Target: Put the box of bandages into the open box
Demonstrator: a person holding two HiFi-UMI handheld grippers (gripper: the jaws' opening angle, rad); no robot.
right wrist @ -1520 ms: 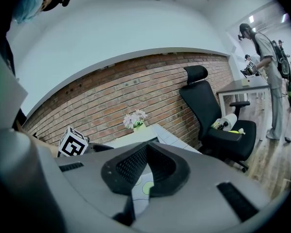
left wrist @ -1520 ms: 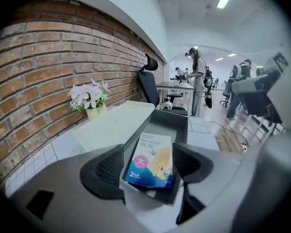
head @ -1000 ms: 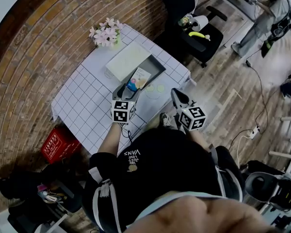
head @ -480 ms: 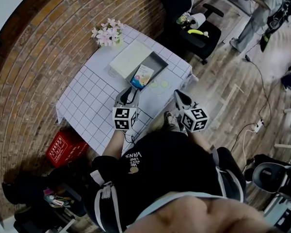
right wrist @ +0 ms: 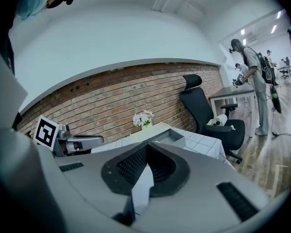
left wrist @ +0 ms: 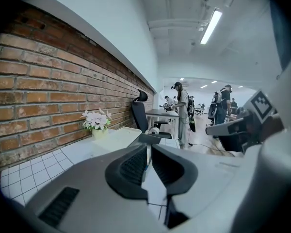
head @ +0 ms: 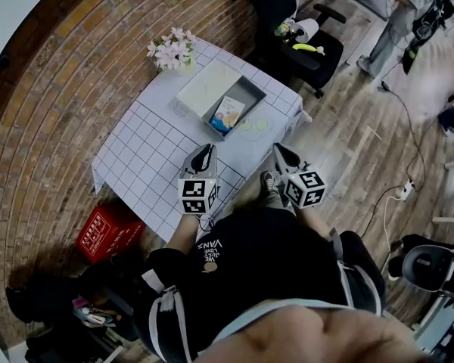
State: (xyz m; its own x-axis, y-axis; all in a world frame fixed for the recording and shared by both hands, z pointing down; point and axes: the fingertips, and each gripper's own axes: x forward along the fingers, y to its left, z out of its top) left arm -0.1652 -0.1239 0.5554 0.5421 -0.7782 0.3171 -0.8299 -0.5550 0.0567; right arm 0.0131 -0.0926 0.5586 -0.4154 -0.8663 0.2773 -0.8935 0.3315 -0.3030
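The box of bandages (head: 228, 113), white with blue print, lies inside the grey open box (head: 253, 93) on the checked table. My left gripper (head: 204, 151) hangs over the table's near edge, well short of the open box. In the left gripper view its jaws (left wrist: 147, 149) are closing, almost together, with nothing between them. My right gripper (head: 278, 151) floats past the table's near right corner. Its jaws (right wrist: 146, 148) meet at the tips and hold nothing. The open box's rim (right wrist: 172, 135) shows beyond them.
A pale lid (head: 208, 85) lies against the open box's left side. A vase of pink flowers (head: 171, 51) stands at the far corner. A red crate (head: 102, 229) sits on the floor at the left. A black office chair (head: 310, 51) stands behind the table. People work at the back right.
My left gripper let go of the box of bandages, which now lies in the open box, and drew back toward me while its jaws narrowed. The right gripper barely moved.
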